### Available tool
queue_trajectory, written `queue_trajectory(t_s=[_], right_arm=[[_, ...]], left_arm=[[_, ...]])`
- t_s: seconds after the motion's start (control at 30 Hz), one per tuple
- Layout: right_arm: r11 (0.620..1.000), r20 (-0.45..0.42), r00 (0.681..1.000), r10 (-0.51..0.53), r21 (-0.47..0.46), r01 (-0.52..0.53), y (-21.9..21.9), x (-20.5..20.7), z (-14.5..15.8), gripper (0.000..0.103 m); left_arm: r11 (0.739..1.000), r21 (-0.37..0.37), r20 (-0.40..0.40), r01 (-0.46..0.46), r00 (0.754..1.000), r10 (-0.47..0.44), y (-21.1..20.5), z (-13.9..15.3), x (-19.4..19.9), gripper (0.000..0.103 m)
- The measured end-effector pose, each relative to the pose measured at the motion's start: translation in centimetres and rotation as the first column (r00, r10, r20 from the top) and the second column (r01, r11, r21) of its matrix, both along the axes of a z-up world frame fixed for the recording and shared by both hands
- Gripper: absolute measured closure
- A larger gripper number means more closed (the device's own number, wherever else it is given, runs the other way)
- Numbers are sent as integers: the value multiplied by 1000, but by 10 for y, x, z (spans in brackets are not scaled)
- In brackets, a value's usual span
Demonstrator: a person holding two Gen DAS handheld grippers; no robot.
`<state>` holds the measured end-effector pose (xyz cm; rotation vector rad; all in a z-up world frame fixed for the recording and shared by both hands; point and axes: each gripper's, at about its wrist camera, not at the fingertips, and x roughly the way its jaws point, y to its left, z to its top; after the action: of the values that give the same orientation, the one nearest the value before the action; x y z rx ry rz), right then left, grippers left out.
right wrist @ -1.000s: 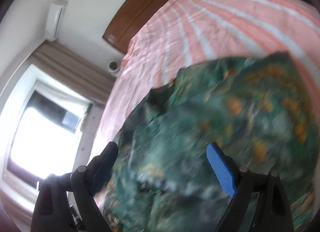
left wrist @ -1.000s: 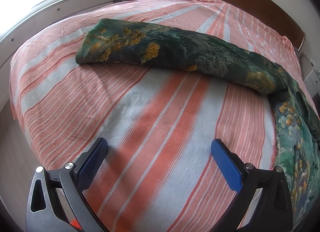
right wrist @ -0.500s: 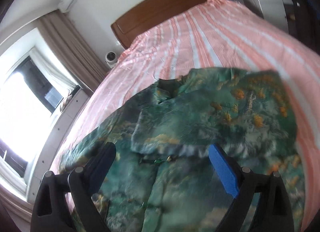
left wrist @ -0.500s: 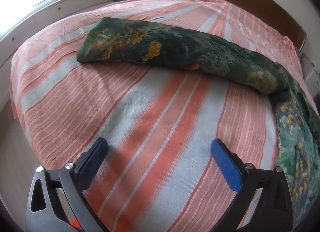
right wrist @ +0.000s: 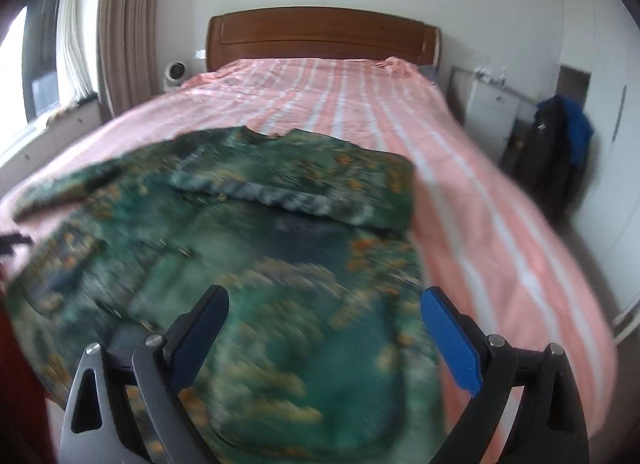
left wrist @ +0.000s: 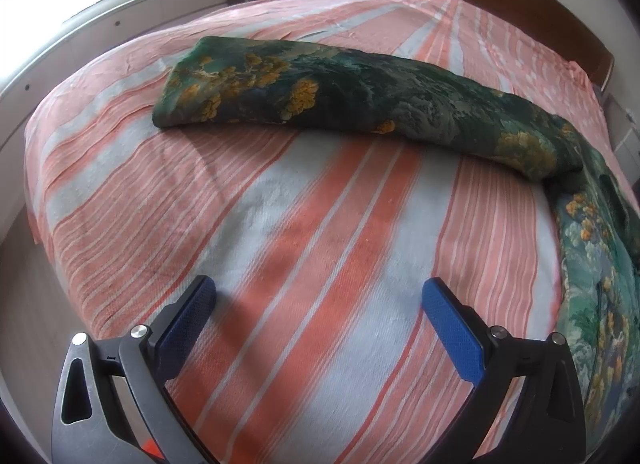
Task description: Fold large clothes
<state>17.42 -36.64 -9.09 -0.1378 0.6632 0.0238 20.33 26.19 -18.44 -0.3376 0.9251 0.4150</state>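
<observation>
A large dark green garment with orange flower print [left wrist: 360,103] lies on the pink striped bed [left wrist: 280,264]. One long sleeve stretches across the bed to the left; the body runs down the right edge. In the right wrist view the garment [right wrist: 248,248] lies spread below me, blurred, with one part folded over at its far side. My left gripper [left wrist: 320,304] is open and empty over bare bedsheet, short of the sleeve. My right gripper [right wrist: 324,312] is open and empty above the garment's near part.
A wooden headboard [right wrist: 320,35] stands at the far end. Window, curtain [right wrist: 128,23] and low white cabinets run along the left side. A small white fan [right wrist: 176,73] sits beside the headboard. Dark clothes [right wrist: 560,151] hang by a white cabinet at right.
My right gripper has swung round from a tilted view to face the headboard squarely, and pulled back over the garment. My left gripper has barely moved.
</observation>
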Motion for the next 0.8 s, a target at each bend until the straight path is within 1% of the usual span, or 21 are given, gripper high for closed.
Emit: queue_trajectory(t_s=[0.2,0.3,0.43,0.57,0.7,0.8], right_arm=[[985,39,992,-123,-116,127,-38,-52,-9,7],[976,53,986,-156,-145,163,-48,-71,-15,7],[972,58,980,-192,-127,198,-56,-84,-23,7],[972,84,975,-204,-100,212,-61,-84,-23,7],[972,64,976,-210,-92,215,-64,-79,-27,7],[971,70,973,-221,-76,226,-68,-82,-27,7]], left_arm=[[1000,-10,3,15,1000,-15,-2,0,0,0],[1000,-21,9,17,1000,-17,-1,0,-1,0],[1000,-21,9,17,1000,-17,0,0,-1,0],[1000,-17,7,21,1000,-21,0,0,-2,0],[1000,-19,8,18,1000,-18,0,0,-2,0],[1000,-13,1,21,1000,-21,-1,0,-2,0]])
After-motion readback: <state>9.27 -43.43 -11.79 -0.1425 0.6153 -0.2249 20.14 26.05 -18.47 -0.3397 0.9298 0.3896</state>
